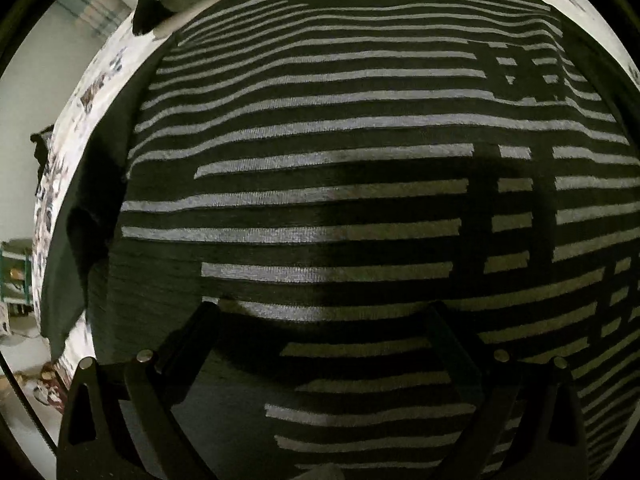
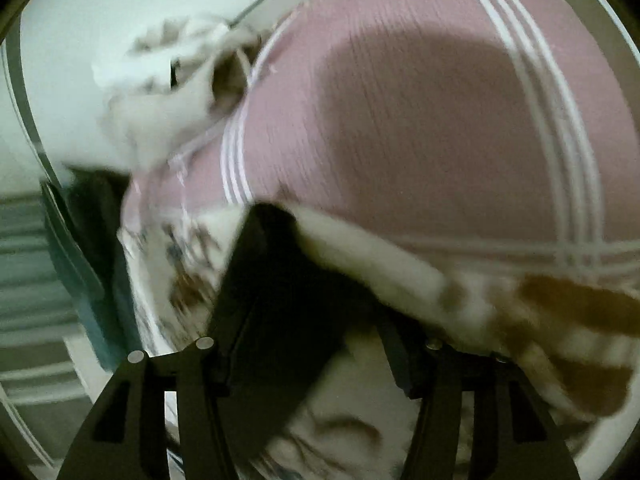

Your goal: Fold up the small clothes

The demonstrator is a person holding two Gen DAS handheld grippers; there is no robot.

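Note:
A dark top with grey stripes (image 1: pixel 320 120) lies spread flat and fills the left wrist view. My left gripper (image 1: pixel 320 312) hovers close over its lower part, jaws wide apart, nothing between them. The right wrist view is blurred. There, a pink cloth with white stripes (image 2: pixel 400 120) lies on the bed. A fluffy white and brown cloth (image 2: pixel 500 300) lies across the tip of the right finger of my right gripper (image 2: pixel 332 276) and hides it. That gripper's jaws stand apart, and I see no cloth pinched between the pads.
A floral bed sheet (image 1: pixel 96 80) lies under the striped top, its edge at the left with floor beyond. A dark garment (image 1: pixel 148 12) lies at the top left. In the right wrist view, a crumpled white cloth (image 2: pixel 160 72) sits beside the pink one.

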